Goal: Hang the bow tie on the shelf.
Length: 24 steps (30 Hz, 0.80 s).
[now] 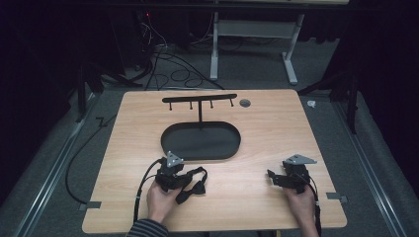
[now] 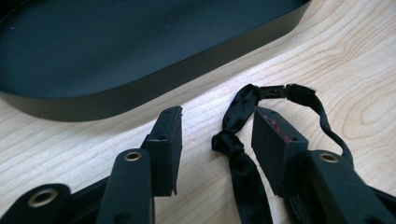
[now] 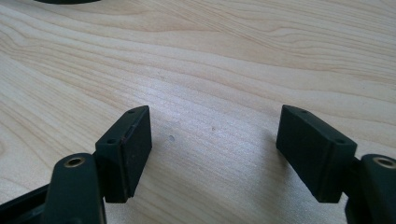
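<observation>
A black bow tie [image 1: 193, 186] with a thin strap lies on the wooden desk [image 1: 262, 133], just in front of the black oval tray [image 1: 170, 143]. Its strap [image 2: 236, 140] runs up between the jaws of the left claw [image 2: 217, 140], and the clasp [image 2: 272, 91] sits just past the tips. The pads are not pressing on the strap; the jaws stand partly open. The right claw [image 3: 215, 140] rests well apart on bare wood, with its jaws wide and holding nothing. A black stand [image 1: 199, 101] with hooks rises from the tray.
</observation>
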{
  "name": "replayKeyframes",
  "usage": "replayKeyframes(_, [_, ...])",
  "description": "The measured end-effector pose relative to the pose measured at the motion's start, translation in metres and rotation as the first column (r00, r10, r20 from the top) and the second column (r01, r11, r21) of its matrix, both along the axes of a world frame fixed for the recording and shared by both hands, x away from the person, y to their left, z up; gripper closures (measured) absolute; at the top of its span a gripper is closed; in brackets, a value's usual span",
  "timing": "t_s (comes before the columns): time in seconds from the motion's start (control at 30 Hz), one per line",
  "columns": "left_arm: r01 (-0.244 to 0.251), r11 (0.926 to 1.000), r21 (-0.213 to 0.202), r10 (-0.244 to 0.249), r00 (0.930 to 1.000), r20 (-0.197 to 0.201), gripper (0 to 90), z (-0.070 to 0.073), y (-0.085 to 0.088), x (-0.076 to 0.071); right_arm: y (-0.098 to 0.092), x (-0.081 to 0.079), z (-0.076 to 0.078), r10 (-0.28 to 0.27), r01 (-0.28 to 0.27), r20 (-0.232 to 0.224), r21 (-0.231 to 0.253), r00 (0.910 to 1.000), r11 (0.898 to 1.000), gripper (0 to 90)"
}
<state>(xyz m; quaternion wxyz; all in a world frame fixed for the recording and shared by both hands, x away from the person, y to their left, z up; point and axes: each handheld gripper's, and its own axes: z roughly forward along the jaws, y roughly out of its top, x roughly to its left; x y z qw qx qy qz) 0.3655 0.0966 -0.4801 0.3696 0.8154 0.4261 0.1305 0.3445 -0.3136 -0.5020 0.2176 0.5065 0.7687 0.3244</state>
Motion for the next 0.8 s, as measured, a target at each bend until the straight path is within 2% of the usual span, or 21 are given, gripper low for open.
replayKeyframes(0.17, [0.017, 0.9998, 0.007, -0.017, 0.9998, -0.012, 58.3, -0.003, -0.006, 0.003, 0.000, 0.000, 0.000, 0.001, -0.001, 0.001, -0.001, 1.0000, 1.000, 27.9])
replayKeyframes(0.23, [0.018, 0.9994, 0.031, -0.018, 0.9996, -0.023, 59.6, -0.007, -0.009, 0.005, 0.000, 0.000, 0.000, 0.000, 0.000, 0.000, 0.000, 1.0000, 1.000, 27.9])
replayKeyframes(0.43, [0.034, 0.9978, 0.057, -0.032, 0.9989, -0.035, 65.9, -0.012, -0.013, 0.006, 0.000, 0.000, 0.000, 0.000, 0.000, 0.000, 0.001, 1.0000, 1.000, 27.9])
replayKeyframes(0.67, [0.062, 0.9940, 0.090, -0.060, 0.9979, -0.026, 76.9, -0.011, -0.016, 0.003, 0.000, 0.000, 0.000, 0.002, -0.002, 0.001, -0.001, 1.0000, 1.000, 27.9])
replayKeyframes(0.8, [0.075, 0.9939, 0.080, -0.074, 0.9970, -0.021, 79.5, -0.010, -0.016, 0.002, 0.000, 0.000, 0.000, 0.000, 0.000, 0.000, 0.000, 1.0000, 1.000, 27.9])
